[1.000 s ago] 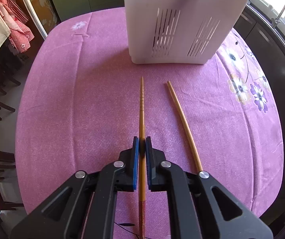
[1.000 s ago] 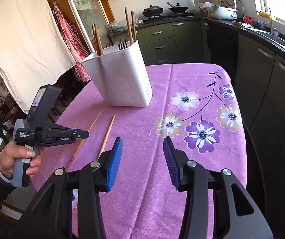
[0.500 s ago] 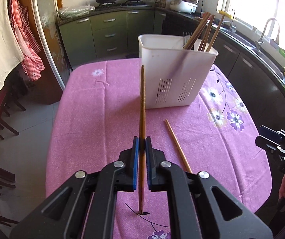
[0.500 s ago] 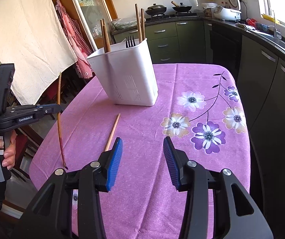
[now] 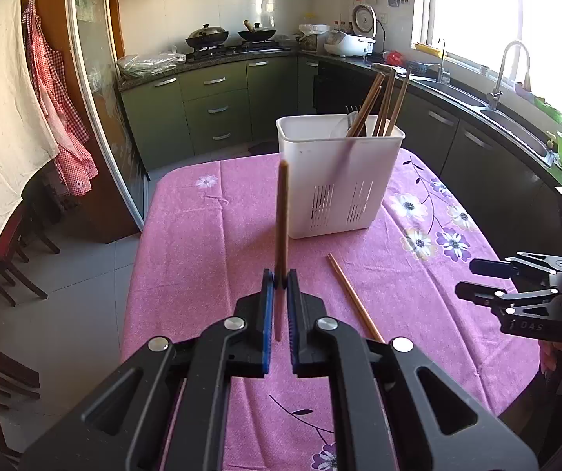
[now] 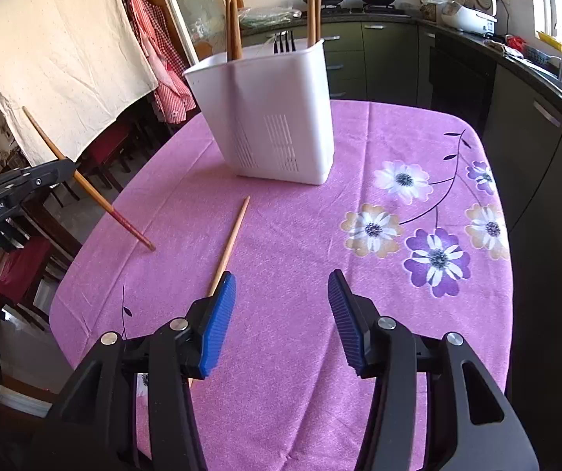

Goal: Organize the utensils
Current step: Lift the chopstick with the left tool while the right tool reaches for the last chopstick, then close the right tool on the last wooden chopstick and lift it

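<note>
My left gripper (image 5: 277, 280) is shut on a wooden chopstick (image 5: 281, 212) and holds it lifted clear of the table, tip up toward the white utensil holder (image 5: 335, 188). From the right wrist view the same chopstick (image 6: 84, 184) slants out of the left gripper (image 6: 67, 168) at the table's left edge. A second chopstick (image 6: 230, 247) lies on the pink tablecloth in front of the holder (image 6: 273, 117), also in the left wrist view (image 5: 353, 298). My right gripper (image 6: 281, 302) is open and empty above the cloth, just right of that chopstick.
The holder has several chopsticks (image 5: 382, 106) and a fork (image 6: 284, 44) in it. The round table has a pink flowered cloth (image 6: 398, 216). Chairs (image 5: 14, 259) stand to the left, kitchen cabinets (image 5: 218, 106) behind, sink counter (image 5: 516, 125) to the right.
My left gripper has lifted the chopstick off the table and tilted it upward, pulling back from the holder. My right gripper moved forward toward the lying chopstick, still open.
</note>
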`<state>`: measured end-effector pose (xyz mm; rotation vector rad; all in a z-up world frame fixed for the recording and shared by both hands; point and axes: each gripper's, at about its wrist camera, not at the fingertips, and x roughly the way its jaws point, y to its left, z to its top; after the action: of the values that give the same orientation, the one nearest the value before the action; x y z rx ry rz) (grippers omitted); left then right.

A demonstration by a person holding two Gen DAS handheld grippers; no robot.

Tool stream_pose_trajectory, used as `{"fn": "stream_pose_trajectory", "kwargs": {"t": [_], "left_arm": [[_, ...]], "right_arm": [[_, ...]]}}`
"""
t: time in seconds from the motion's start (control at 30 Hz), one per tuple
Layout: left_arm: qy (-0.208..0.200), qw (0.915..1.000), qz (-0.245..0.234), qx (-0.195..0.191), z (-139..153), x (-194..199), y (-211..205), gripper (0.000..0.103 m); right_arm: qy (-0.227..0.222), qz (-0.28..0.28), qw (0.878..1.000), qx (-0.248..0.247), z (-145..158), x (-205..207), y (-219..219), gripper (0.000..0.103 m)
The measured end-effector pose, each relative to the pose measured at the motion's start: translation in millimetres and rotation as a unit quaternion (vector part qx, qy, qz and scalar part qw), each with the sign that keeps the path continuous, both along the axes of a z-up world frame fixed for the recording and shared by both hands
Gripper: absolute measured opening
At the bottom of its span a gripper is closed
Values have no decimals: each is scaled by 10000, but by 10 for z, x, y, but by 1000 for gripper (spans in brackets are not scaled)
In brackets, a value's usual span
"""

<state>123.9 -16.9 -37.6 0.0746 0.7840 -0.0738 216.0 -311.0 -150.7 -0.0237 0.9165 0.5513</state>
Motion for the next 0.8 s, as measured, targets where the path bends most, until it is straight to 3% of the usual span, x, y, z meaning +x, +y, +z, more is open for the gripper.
{"fn": "stream_pose_trajectory", "kwargs": {"t": [0.43, 0.57, 0.8], "left_arm": [[5, 9998, -210, -5, -50, 22, 10, 7], [-6, 9996, -264, -5, -56, 28, 20, 7], [-12, 9994, -334, 1, -59, 27, 7, 7]], "right_arm": [[707, 395, 9908, -1087, -567, 583, 1160, 50], [664, 333, 9868, -1441, -662, 646, 1375, 51], [637, 391, 9866, -1448, -661, 656, 1494, 29]]}}
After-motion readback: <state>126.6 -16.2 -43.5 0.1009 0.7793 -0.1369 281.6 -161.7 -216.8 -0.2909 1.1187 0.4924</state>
